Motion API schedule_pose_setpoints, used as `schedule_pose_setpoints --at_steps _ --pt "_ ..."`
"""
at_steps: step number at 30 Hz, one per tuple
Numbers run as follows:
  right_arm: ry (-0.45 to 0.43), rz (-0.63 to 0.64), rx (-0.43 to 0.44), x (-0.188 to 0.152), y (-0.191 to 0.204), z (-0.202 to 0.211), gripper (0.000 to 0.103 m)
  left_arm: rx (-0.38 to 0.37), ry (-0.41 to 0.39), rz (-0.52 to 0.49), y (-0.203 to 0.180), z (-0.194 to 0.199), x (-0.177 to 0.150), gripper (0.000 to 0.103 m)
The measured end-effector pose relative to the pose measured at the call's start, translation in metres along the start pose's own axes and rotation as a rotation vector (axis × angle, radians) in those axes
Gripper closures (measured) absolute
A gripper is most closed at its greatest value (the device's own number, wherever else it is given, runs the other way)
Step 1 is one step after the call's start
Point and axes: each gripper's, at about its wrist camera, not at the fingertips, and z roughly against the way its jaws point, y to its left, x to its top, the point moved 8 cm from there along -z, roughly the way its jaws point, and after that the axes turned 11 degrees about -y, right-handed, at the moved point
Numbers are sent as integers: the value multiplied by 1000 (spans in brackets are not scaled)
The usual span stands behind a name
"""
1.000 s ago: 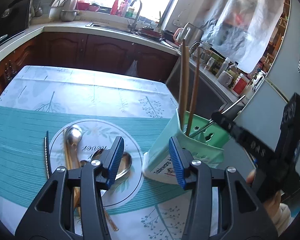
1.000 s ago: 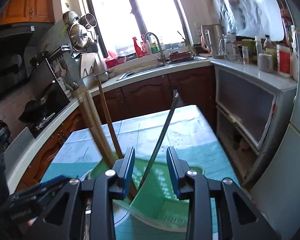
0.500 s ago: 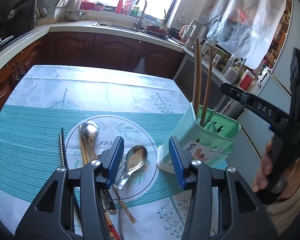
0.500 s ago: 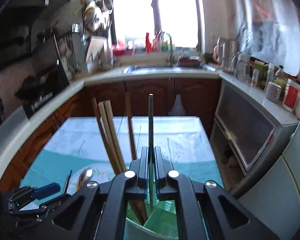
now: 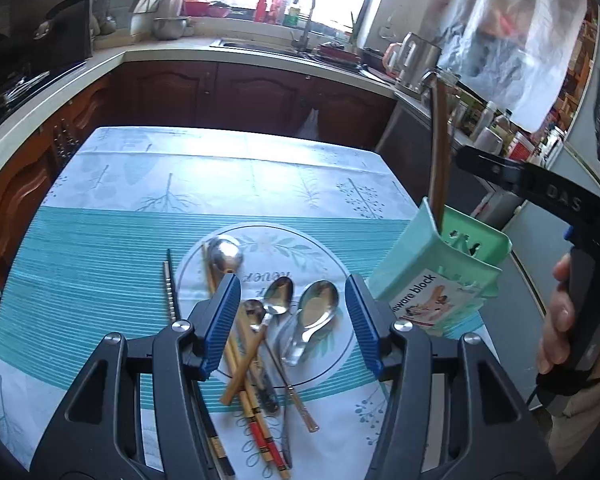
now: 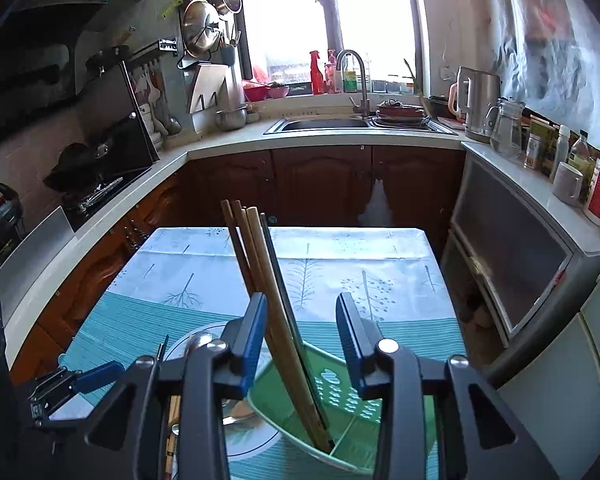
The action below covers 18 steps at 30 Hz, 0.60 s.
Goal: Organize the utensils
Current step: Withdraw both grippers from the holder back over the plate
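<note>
My left gripper [image 5: 292, 320] is open and hovers low over several loose utensils on a round placemat [image 5: 324, 248]. Among them are a steel spoon [image 5: 316, 308], two more spoons [image 5: 226, 254] and wooden chopsticks [image 5: 236, 364]. A metal chopstick [image 5: 170, 288] lies to their left. A green utensil holder [image 5: 420, 280] stands at the right. My right gripper [image 6: 302, 340] is open just above the holder [image 6: 340, 400], with nothing between its fingers. Wooden chopsticks [image 6: 269, 264] and a dark metal chopstick [image 6: 281, 280] lean inside it.
The table wears a teal and white cloth [image 5: 220, 184]. Behind it run dark cabinets [image 6: 320, 184], a counter with a sink [image 6: 320, 124] and a kettle [image 6: 480, 104]. A hand [image 5: 560, 320] holds the right gripper's handle beside the holder.
My right gripper was shut on the dark metal chopstick; it has opened and the chopstick now rests in the holder. My left gripper drew back, showing more of the utensil pile.
</note>
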Motion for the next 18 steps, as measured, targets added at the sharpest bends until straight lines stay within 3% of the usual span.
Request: schedule_pose_setpoints --at_steps 9,18 --pt "-15 20 68 -8 29 29 67 94 22 -14 35 18 -2 51" --pt "112 35 178 -45 77 27 67 144 104 -47 61 42 -23 51"
